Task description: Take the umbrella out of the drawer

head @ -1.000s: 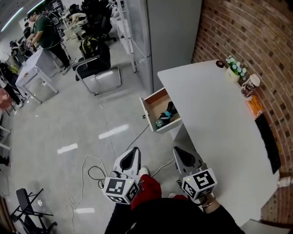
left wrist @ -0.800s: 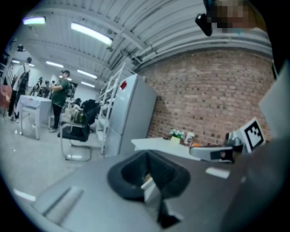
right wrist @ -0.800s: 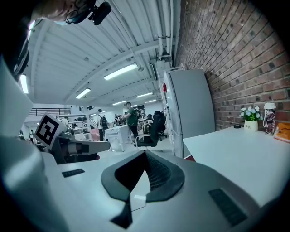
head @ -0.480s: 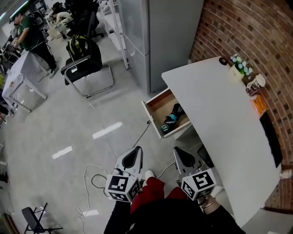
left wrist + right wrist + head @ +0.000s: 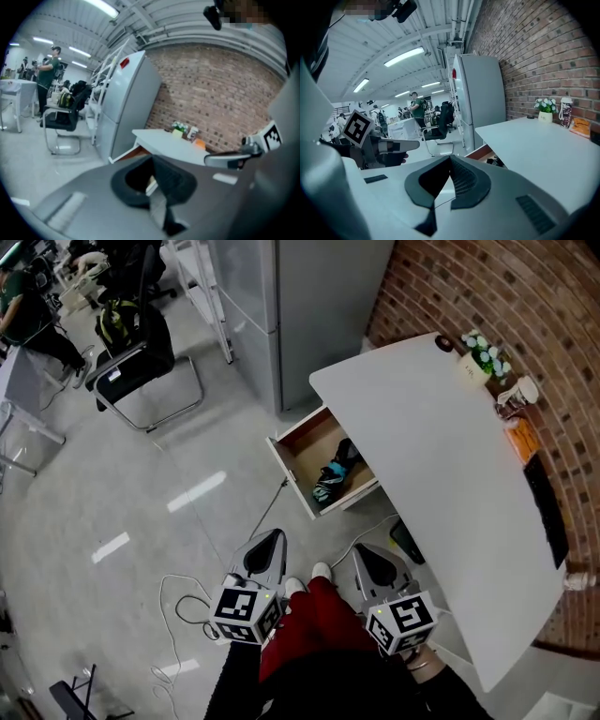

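Observation:
The wooden drawer [image 5: 298, 448] stands pulled out from under the white desk [image 5: 441, 474]. In it lies a folded black and teal umbrella [image 5: 334, 474]. Both grippers hang low in front of me, well short of the drawer and above the floor. My left gripper [image 5: 267, 546] is shut and empty, to the left of my red trouser leg. My right gripper [image 5: 369, 559] is also shut and empty, close to the desk's near edge. The right gripper view shows the drawer's corner [image 5: 483, 152] with the dark umbrella [image 5: 495, 161] past its closed jaws.
A grey fridge [image 5: 281, 306] stands beyond the drawer. A black chair [image 5: 136, 367] is at the far left. A white cable [image 5: 187, 601] loops on the floor by my left gripper. A small plant [image 5: 478, 357], a cup [image 5: 517, 392] and an orange item [image 5: 521, 439] sit along the brick wall.
The head view has shifted towards the desk, and the drawer now lies more directly ahead of me. Both grippers have come forward and slightly down, still shut.

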`<act>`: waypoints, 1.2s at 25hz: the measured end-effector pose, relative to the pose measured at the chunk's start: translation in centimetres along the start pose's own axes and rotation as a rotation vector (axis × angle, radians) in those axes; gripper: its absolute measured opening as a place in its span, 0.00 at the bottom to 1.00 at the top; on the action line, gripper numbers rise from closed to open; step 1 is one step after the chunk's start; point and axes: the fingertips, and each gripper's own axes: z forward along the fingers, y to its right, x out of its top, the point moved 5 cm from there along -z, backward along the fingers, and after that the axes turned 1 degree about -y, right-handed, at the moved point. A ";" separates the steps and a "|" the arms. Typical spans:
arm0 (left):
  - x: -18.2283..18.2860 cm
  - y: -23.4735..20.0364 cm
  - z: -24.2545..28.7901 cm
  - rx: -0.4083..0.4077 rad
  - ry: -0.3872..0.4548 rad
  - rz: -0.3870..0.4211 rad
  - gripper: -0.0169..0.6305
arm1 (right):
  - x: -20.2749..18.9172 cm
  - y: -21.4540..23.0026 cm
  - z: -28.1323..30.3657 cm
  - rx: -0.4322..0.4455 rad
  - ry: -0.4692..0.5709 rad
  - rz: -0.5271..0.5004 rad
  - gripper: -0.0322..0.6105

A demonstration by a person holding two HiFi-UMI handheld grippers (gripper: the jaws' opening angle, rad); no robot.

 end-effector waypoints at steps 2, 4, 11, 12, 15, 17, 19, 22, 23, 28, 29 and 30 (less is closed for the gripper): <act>0.0 -0.1 1.2 0.003 -0.021 0.000 0.03 | 0.2 0.6 0.6 -0.004 -0.003 0.004 0.05; -0.1 -0.1 2.5 0.001 -0.048 0.002 0.03 | 0.6 1.3 1.0 -0.008 -0.004 0.004 0.05; 0.5 0.7 8.4 -0.022 -0.135 0.037 0.06 | 1.5 4.2 2.8 -0.015 0.000 0.017 0.05; 0.5 0.9 9.1 -0.025 -0.147 0.045 0.07 | 1.4 4.5 3.0 -0.010 -0.002 0.021 0.05; 0.4 1.4 11.5 -0.039 -0.180 0.078 0.08 | 1.2 5.2 3.7 0.001 -0.005 0.028 0.05; 0.3 1.6 13.3 -0.054 -0.209 0.091 0.09 | 1.1 5.7 4.1 -0.008 -0.013 0.035 0.05; -0.1 1.6 15.0 -0.069 -0.241 0.093 0.11 | 0.6 6.2 4.6 -0.024 -0.032 0.051 0.05; -1.1 1.2 17.7 -0.094 -0.298 0.100 0.16 | -0.2 6.9 5.7 -0.058 -0.057 0.088 0.05; -1.5 0.9 18.6 -0.105 -0.319 0.105 0.18 | -0.4 7.0 6.2 -0.071 -0.061 0.105 0.05; -3.4 -0.9 22.7 -0.177 -0.425 0.123 0.29 | -1.7 6.9 9.3 -0.166 -0.080 0.194 0.05; -3.8 -1.2 23.5 -0.191 -0.442 0.129 0.31 | -2.0 6.8 9.9 -0.184 -0.085 0.206 0.05; -4.1 -1.6 24.2 -0.203 -0.456 0.135 0.33 | -2.3 6.7 10.4 -0.200 -0.092 0.216 0.05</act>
